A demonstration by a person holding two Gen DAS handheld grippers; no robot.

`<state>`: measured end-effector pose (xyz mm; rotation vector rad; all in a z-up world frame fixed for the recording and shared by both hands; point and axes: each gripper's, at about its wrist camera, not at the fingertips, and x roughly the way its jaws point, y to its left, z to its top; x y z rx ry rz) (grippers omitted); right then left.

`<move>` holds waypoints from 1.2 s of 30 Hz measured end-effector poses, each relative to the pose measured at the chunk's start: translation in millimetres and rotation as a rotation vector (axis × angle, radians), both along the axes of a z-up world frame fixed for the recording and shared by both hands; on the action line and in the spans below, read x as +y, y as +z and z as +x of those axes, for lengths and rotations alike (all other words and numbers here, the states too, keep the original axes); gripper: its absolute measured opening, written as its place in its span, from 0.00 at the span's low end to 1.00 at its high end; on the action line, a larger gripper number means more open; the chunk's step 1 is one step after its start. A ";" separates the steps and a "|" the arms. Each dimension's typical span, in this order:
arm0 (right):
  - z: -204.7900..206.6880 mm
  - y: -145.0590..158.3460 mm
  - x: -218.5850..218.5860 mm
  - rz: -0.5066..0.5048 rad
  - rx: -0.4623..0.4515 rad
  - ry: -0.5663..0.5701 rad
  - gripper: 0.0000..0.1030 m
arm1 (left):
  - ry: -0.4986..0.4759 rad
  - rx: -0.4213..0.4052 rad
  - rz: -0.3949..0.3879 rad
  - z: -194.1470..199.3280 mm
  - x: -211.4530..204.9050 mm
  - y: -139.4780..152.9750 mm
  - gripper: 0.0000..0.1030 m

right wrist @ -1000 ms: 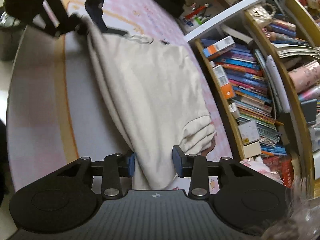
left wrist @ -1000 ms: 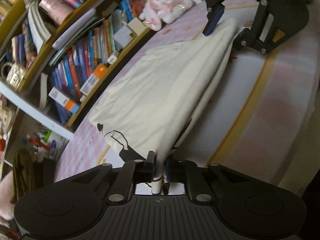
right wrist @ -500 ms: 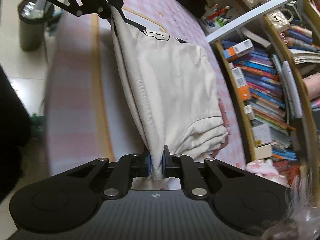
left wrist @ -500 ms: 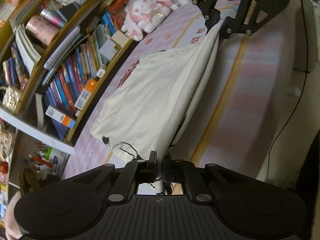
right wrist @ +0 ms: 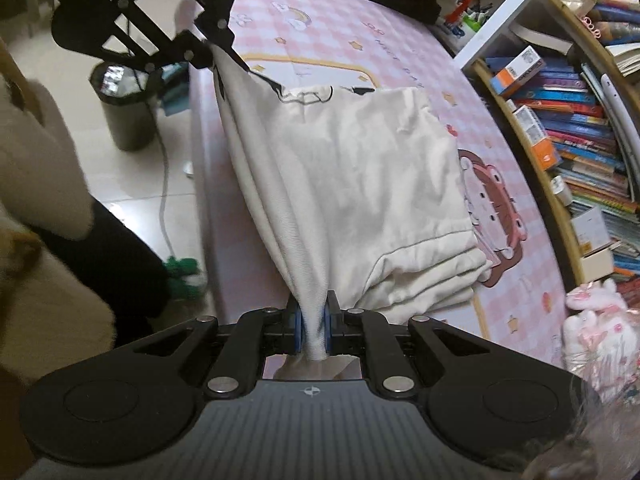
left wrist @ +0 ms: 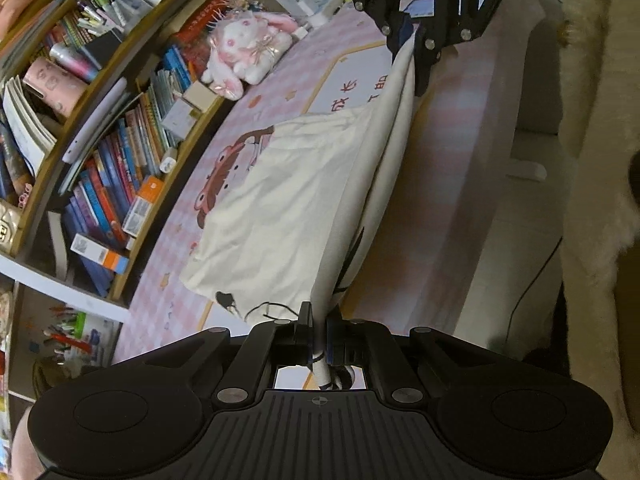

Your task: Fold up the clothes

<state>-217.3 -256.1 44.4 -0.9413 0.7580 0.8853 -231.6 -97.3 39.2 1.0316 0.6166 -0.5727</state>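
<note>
Cream garment (left wrist: pixel 288 200) is held taut along one long edge, each end pinched tight by the left tongs (left wrist: pixel 319 340) and the right tongs (right wrist: pixel 313 330), while its far side rests on the pink checked desk (right wrist: pixel 340 32). The raised edge is judged ready to be carried over toward the bookshelf (left wrist: pixel 120 128), halving the cloth.

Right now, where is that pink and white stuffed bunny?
In the left wrist view the stuffed bunny lies at upper left on the pink checked mat, against the bookshelf, beyond the cream garment.
</note>
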 end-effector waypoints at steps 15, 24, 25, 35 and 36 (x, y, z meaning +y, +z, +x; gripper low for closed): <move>22.7 82.0 -6.9 0.081 -0.186 -0.024 0.09 | 0.141 -0.195 -0.160 52.6 5.1 72.8 0.08; 87.4 72.9 -2.9 0.087 -0.196 -0.129 0.09 | 0.193 -0.146 -0.212 121.9 6.9 54.7 0.08; 93.2 70.1 -2.4 0.085 -0.194 -0.137 0.09 | 0.191 -0.136 -0.212 129.6 7.7 52.0 0.08; 176.2 37.5 2.2 0.073 -0.067 -0.206 0.09 | 0.171 0.033 -0.195 194.7 16.0 14.2 0.12; 183.9 31.7 2.8 0.068 -0.044 -0.212 0.09 | 0.172 0.050 -0.196 200.1 16.8 9.8 0.12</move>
